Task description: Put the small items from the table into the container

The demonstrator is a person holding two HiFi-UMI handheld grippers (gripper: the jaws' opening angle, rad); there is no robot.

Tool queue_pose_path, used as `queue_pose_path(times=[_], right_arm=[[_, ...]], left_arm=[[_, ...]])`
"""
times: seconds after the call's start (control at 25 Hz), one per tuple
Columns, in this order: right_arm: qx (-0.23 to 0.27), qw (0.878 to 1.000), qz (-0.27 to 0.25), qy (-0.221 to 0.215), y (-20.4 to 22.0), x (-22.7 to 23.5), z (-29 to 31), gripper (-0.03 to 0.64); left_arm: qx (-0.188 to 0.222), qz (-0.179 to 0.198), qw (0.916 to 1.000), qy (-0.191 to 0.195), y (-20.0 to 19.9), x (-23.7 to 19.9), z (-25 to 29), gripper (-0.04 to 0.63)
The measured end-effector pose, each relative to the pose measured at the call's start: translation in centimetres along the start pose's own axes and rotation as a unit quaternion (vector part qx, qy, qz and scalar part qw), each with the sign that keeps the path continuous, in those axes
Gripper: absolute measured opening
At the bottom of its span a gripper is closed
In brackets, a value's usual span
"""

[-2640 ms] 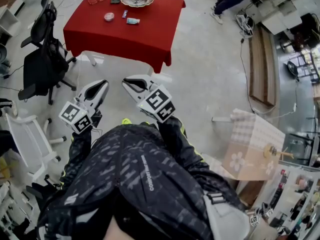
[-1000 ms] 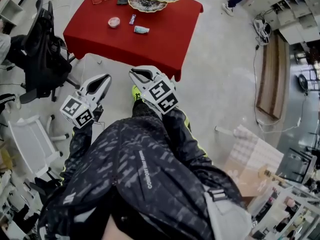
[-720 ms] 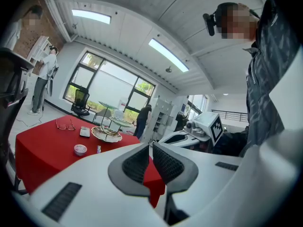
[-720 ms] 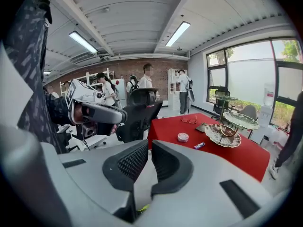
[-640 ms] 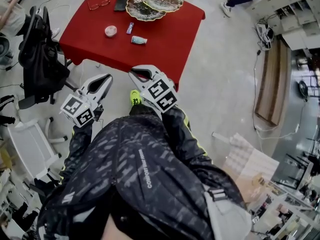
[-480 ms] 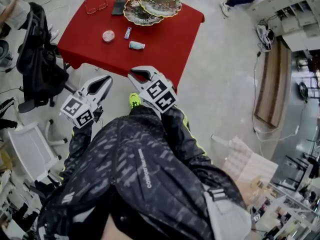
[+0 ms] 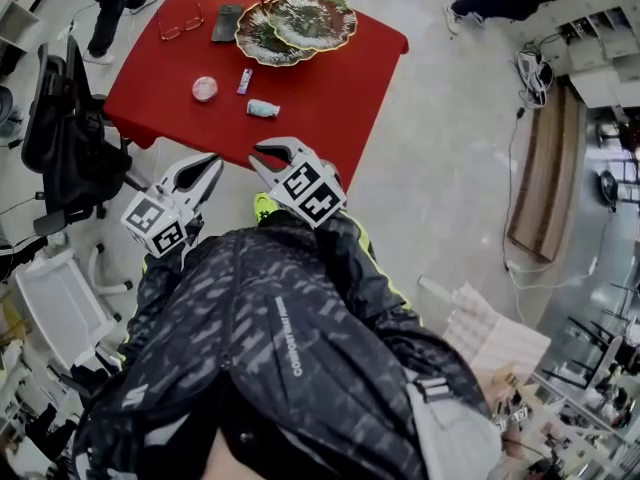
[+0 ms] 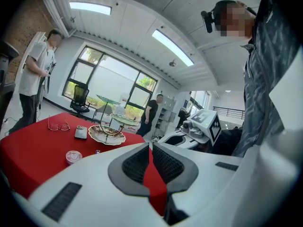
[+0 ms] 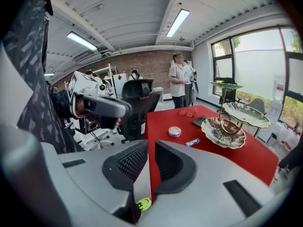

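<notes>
On the table (image 7: 335, 83), beyond left tongs (image 7: 208, 166) and right tongs (image 7: 266, 154) (both pressed together), lies a tube (image 7: 262, 109).

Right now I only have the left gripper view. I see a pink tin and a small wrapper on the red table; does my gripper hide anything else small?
Observer: Yes. The head view shows a pale tube on the red table, just nearer us than the wrapper.
Operator: Is the right gripper holding anything?
Observer: No. It is shut, with nothing between its jaws.
Operator: Anything in the tiered dish?
Observer: From above, its two lower plates look empty.
</notes>
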State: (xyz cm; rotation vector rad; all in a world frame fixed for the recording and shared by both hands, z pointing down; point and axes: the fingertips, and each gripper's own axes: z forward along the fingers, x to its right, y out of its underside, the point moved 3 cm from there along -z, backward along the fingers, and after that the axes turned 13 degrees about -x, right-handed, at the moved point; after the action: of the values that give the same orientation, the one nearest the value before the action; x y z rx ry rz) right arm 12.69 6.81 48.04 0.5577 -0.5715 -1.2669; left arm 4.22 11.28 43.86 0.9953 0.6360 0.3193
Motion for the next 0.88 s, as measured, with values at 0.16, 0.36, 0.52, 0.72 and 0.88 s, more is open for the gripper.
queue_pose_path(times=[0.16,0.36,0.52,0.72,0.88], right_arm=[[-0.010,1.000,0.005,-0.002,0.6,1.3,0.6,0.047],[-0.022,1.000,0.009,-0.004,1.2,2.3,1.3,0.088],[-0.038,0.999,0.012,-0.009,1.7,3.1,2.2,0.122],[-0.057,0.998,0.018,-0.013,2.3,4.3,3.6,0.150],[-0.072,0.997,0.026,-0.010,2.6,5.7,4.9,0.169]], left_arm=[[-0.001,0.000,1.0000,-0.001,-0.4,-0.7,0.8,0.029],[-0.001,0.002,1.0000,-0.001,-0.9,-1.2,1.5,0.029],[-0.002,0.001,1.0000,0.001,-1.2,-1.8,2.0,0.029],[-0.003,0.002,1.0000,0.006,-1.5,-3.2,2.5,0.029],[-0.009,0.002,0.9999,0.013,-2.2,-4.3,2.9,0.029]])
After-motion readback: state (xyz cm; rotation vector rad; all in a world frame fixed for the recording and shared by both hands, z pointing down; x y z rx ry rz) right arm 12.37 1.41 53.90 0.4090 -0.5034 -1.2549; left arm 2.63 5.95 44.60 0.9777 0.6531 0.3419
